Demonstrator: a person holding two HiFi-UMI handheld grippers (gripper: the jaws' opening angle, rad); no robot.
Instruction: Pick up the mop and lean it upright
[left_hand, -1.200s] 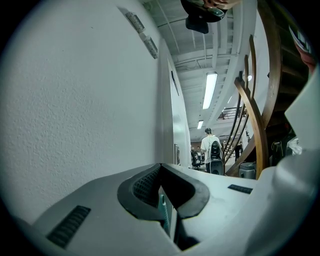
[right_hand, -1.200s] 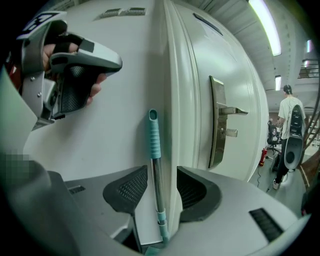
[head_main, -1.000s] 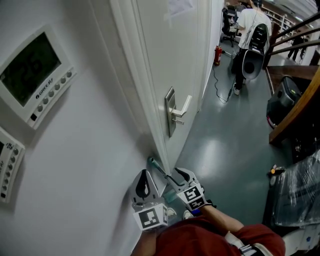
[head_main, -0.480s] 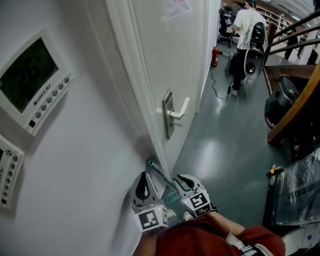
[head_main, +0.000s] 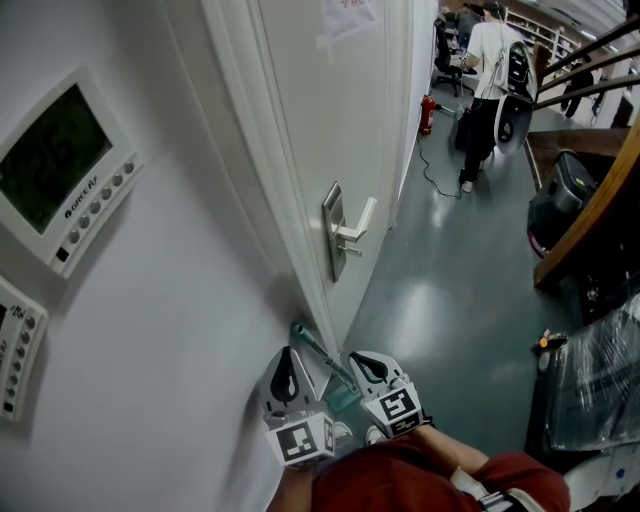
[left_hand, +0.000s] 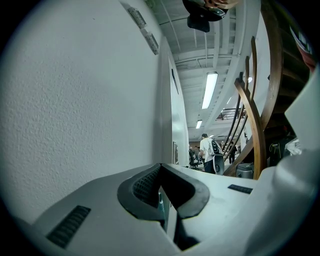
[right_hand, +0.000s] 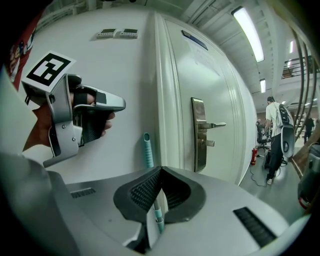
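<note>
Wide a second ago, grey right gripper's (head_main: 366, 364) jaws now meet; grey left gripper's (head_main: 288, 373) too. Lower centre, teal-tipped white mop pole (head_main: 312, 343) leans on white wall (head_main: 180, 300): leaning looks done, so withdraw without nudging it.

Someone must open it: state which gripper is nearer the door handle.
Right. The right gripper sits below the door handle, on the door side of the mop pole; the left gripper is beyond the pole, by the wall.
</note>
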